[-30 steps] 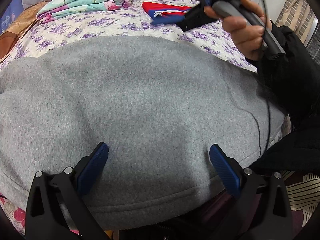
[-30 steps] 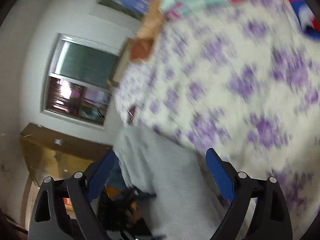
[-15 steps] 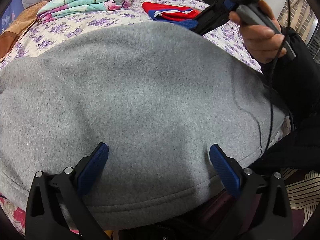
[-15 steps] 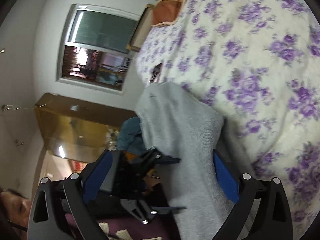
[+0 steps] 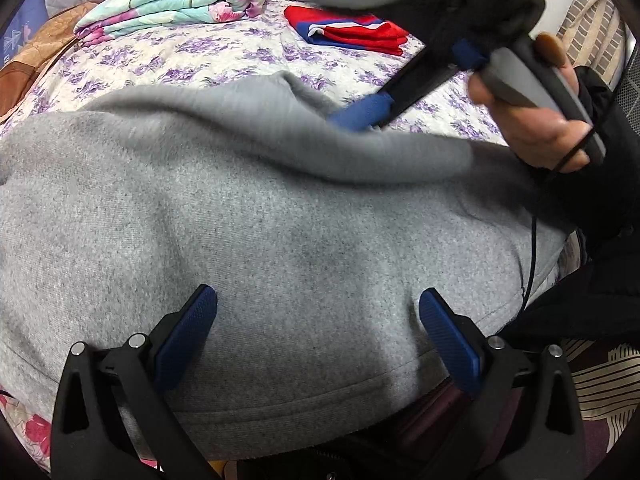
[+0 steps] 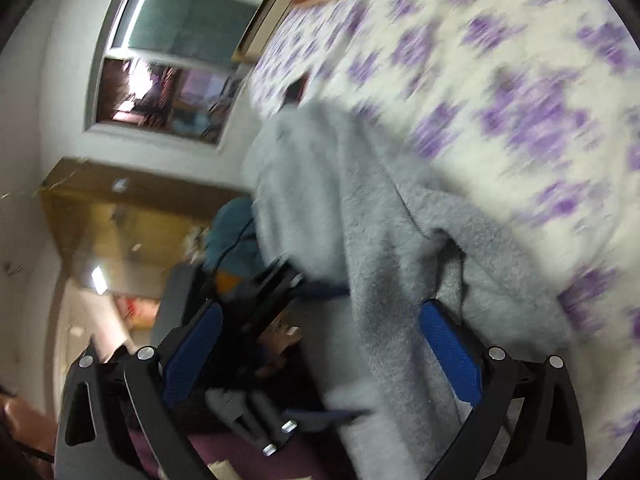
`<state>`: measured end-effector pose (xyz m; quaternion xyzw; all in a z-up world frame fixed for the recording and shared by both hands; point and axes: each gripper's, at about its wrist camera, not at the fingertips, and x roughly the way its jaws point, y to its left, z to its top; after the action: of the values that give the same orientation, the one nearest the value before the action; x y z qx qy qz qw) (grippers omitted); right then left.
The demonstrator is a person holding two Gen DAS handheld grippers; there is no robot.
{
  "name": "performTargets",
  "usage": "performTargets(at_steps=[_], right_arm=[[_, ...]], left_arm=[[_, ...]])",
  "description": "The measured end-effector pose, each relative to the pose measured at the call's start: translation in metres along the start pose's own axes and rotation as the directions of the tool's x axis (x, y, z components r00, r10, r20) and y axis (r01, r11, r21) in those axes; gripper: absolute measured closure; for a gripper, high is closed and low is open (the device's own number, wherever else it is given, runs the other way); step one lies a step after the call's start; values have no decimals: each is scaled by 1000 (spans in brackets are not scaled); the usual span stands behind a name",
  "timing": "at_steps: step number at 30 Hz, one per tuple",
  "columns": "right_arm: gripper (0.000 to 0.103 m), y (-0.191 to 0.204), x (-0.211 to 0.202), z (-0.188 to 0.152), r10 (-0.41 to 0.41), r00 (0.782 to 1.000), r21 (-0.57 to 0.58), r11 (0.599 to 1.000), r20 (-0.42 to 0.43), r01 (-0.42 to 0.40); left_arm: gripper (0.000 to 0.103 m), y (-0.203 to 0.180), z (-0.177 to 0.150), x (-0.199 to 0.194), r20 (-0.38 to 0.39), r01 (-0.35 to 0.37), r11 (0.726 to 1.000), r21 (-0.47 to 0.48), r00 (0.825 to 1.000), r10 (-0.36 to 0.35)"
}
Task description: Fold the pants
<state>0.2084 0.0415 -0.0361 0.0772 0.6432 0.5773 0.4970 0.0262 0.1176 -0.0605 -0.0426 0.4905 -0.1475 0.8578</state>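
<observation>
Both tools are in play. Nearest, the left tool (image 5: 318,328) hovers just over the near hem of the pants (image 5: 280,240), its two blue pads spread wide with nothing between them. The right tool (image 6: 320,344) shows its pads spread as well in its own view, with a hanging edge of the gray cloth draped between them; whether a pad is actually pressing the cloth I cannot tell, since that view is smeared by motion. From the left view the right tool (image 5: 360,114) sits at the far edge of the pants, where a fold of cloth is lifted and curling toward the near side.

The pants lie spread across the bed (image 5: 168,64), covering most of its near half. They look like thick fleece: soft, floppy, fairly light, not slippery, and nothing in them to break. My judgement is that they will sag wherever they are not held, so a hem, cuff or waistband corner, pinched through both layers, is the best place to take hold.

By count: one pair of gray pants and two tools. Farther back on the bed lie one folded flowery blanket (image 5: 176,4) and one folded red and blue cloth (image 5: 352,32).
</observation>
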Motion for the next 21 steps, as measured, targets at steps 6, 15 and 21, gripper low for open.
performTargets(at_steps=[6, 15, 21], right_arm=[[3, -31, -26, 12, -110, 986, 87, 991, 128, 99], [30, -24, 3, 47, -16, 992, 71, 997, 127, 7], [96, -55, -4, 62, -155, 975, 147, 980, 158, 132]], left_arm=[[5, -1, 1, 1, 5, 2, 1000, 2, 1000, -2], [5, -3, 0, 1, 6, -1, 1000, 0, 1000, 1], [5, -2, -1, 1, 9, 6, 1000, -3, 1000, -6]])
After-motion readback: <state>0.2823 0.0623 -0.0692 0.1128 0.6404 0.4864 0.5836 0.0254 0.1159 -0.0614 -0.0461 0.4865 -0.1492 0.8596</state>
